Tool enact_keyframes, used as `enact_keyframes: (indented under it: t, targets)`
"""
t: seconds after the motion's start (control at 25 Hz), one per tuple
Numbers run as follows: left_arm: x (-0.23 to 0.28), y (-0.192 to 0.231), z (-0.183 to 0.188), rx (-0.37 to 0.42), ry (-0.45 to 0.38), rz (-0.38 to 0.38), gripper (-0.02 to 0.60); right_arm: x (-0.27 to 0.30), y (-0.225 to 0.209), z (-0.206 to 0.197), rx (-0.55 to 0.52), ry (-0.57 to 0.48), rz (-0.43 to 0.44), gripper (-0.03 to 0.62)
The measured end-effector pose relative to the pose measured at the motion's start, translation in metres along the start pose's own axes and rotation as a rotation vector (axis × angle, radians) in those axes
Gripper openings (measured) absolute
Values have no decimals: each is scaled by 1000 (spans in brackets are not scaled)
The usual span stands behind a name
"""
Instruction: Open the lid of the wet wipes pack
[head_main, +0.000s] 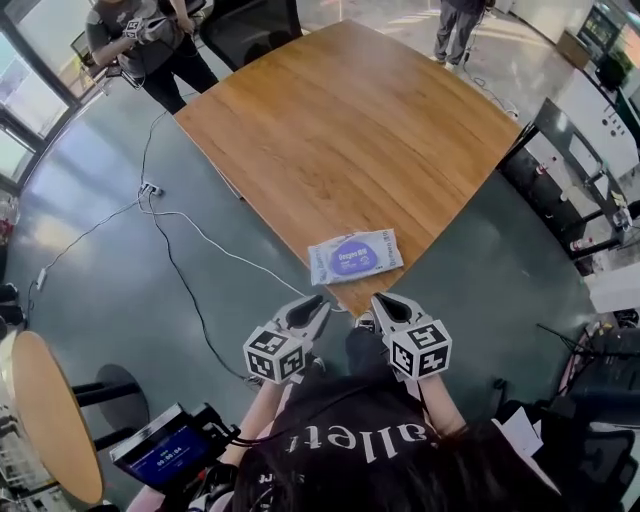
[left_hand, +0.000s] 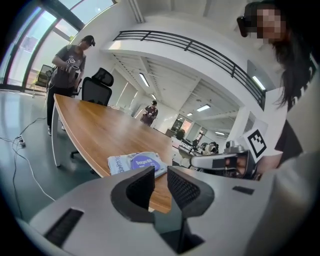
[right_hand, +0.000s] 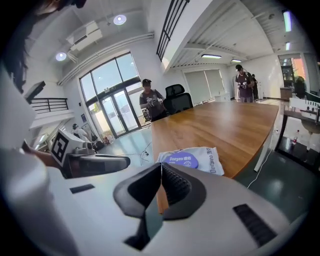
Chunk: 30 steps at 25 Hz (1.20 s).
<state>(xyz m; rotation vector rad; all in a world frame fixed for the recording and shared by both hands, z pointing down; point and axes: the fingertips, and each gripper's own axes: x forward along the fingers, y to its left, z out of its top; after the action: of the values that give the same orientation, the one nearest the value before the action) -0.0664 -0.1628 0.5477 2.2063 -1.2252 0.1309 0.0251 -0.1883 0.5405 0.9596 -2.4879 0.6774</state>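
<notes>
A white wet wipes pack (head_main: 355, 256) with a purple oval lid lies flat near the corner of the wooden table (head_main: 340, 130) closest to me; the lid is down. The same pack (left_hand: 137, 162) shows just beyond my left jaws, and the pack (right_hand: 192, 159) also lies ahead of the right jaws. My left gripper (head_main: 318, 303) hovers short of the table edge, jaws parted with nothing between them. My right gripper (head_main: 381, 301) hangs beside it, jaws shut and empty. Neither touches the pack.
Cables (head_main: 170, 225) trail over the grey floor left of the table. A round wooden side table (head_main: 45, 410) stands at lower left. People stand at the table's far end (head_main: 140, 40), next to a black office chair (head_main: 250, 25). Dark equipment racks (head_main: 590, 190) line the right.
</notes>
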Motion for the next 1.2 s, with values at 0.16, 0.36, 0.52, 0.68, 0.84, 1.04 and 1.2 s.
enact_keyframes:
  t: [0.16, 0.36, 0.52, 0.68, 0.84, 1.04, 1.2]
  targets:
    - [31, 17, -4, 66, 78, 73, 78, 14, -30, 17, 19, 1, 36, 14]
    - [74, 37, -16, 94, 143, 149, 94, 36, -62, 11, -22, 60, 106, 14]
    - [88, 48, -21, 137, 195, 177, 107, 50, -67, 9, -52, 79, 123, 14]
    - [93, 57, -24, 223, 279, 195, 132, 61, -61, 12, -113, 124, 158, 15]
    - [93, 68, -32, 282, 342, 208, 132, 67, -57, 9, -205, 167, 172, 15]
    - [95, 72, -35, 283, 363, 212, 132, 74, -57, 2, -313, 211, 201, 57]
    - [100, 75, -39, 268, 378, 225, 132, 81, -52, -1, -523, 265, 231, 92]
